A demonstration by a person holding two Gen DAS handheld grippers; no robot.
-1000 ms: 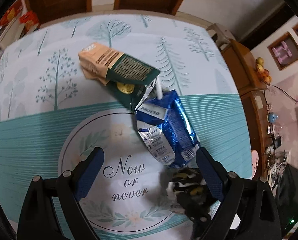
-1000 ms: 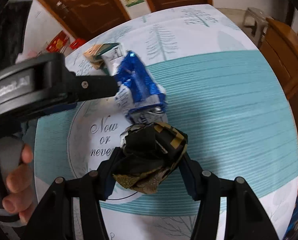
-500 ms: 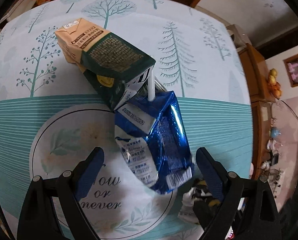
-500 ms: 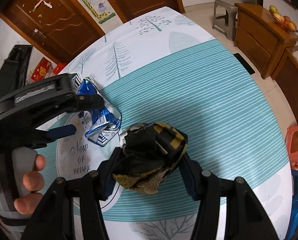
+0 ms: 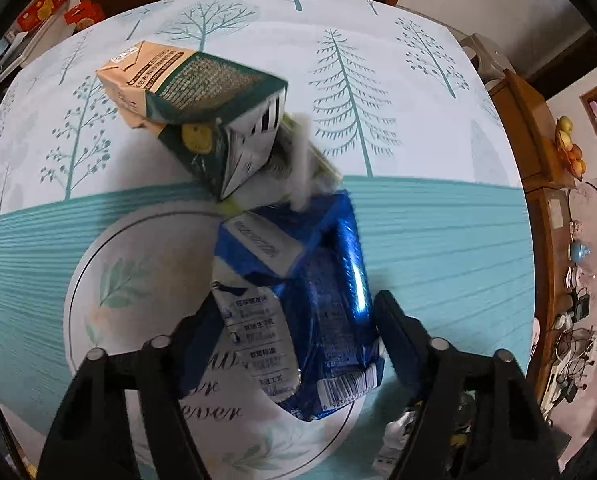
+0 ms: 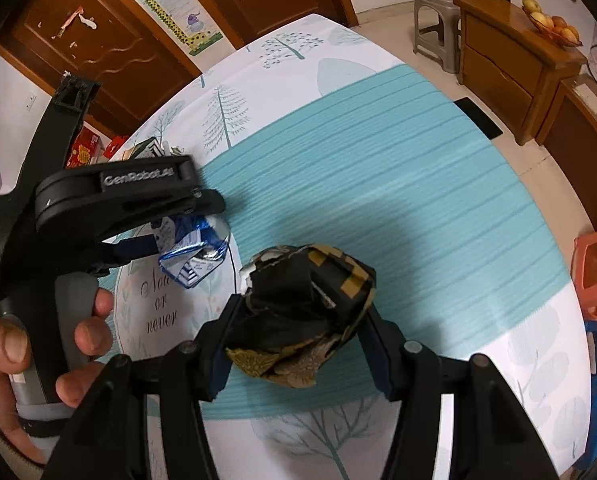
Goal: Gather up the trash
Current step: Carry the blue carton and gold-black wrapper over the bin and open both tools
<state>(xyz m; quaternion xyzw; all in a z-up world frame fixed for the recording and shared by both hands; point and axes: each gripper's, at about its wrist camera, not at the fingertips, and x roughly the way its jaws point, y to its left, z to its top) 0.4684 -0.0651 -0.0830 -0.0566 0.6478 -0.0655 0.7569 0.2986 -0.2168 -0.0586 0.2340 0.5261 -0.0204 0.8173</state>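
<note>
Left hand-held gripper (image 5: 294, 336): fingers clamped on either side of the blue carton (image 5: 318, 320), low centre of the left wrist view; the pads press its crumpled sides, so it looks gripped and ready to lift.
Blue carton: a squashed foil-blue drink box, barcode end nearest the camera, far end touching the green carton (image 5: 202, 116) in the upper left of the frame.
Green carton: lies tilted on the counter (image 5: 438, 240), one end propped up on a second flattened pack beneath it; not yet picked up.
Right hand-held gripper (image 6: 302, 320): closed tight on a crumpled black-and-gold wrapper (image 6: 310, 308) at lower centre of the right wrist view, held above the counter, probably to keep it out of the way while the other side works.
Left hand (image 6: 46, 340): wraps the grey handle at the lower left of the right wrist view.
Where a bin stands: cannot tell; none shows in either view.
Task so far: by my judgement, two pieces in hand, the green carton remaining.
</note>
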